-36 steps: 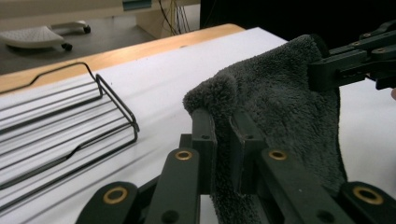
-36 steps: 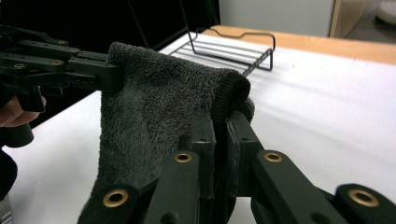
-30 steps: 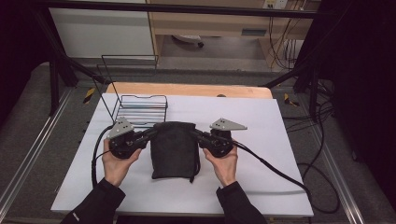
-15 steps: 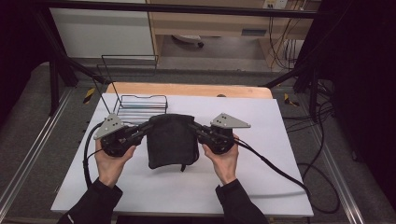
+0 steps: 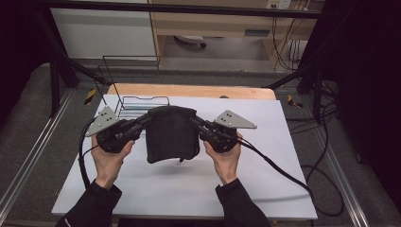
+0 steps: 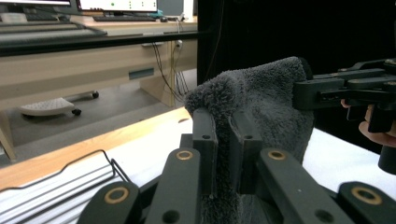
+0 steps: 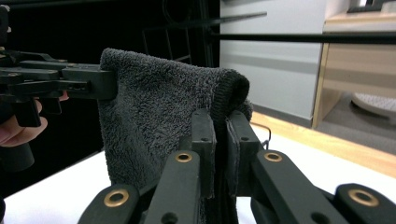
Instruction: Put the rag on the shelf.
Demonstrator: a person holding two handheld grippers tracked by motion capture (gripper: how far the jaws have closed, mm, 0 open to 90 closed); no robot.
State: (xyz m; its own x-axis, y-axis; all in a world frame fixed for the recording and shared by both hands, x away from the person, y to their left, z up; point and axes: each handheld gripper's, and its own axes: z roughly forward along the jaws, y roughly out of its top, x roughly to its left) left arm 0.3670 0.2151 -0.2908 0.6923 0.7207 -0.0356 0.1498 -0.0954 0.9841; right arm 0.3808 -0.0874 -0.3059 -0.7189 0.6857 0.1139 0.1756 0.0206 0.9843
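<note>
Two hand-held grippers, left hand-held gripper (image 5: 142, 124) and right hand-held gripper (image 5: 196, 124), pinch the top corners of a dark grey fluffy terry towel (image 5: 170, 135) hanging above the white bench (image 5: 265, 179); soft, light, limp, probably best held by corners.

white table (image 5: 283, 142), wooden desk (image 5: 213, 23), grey floor (image 5: 28, 118)

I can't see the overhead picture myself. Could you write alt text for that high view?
A person holds up a folded dark grey towel by its top corners, the left gripper and right gripper each shut on one. It hangs above a white table, with a wire rack behind.
</note>
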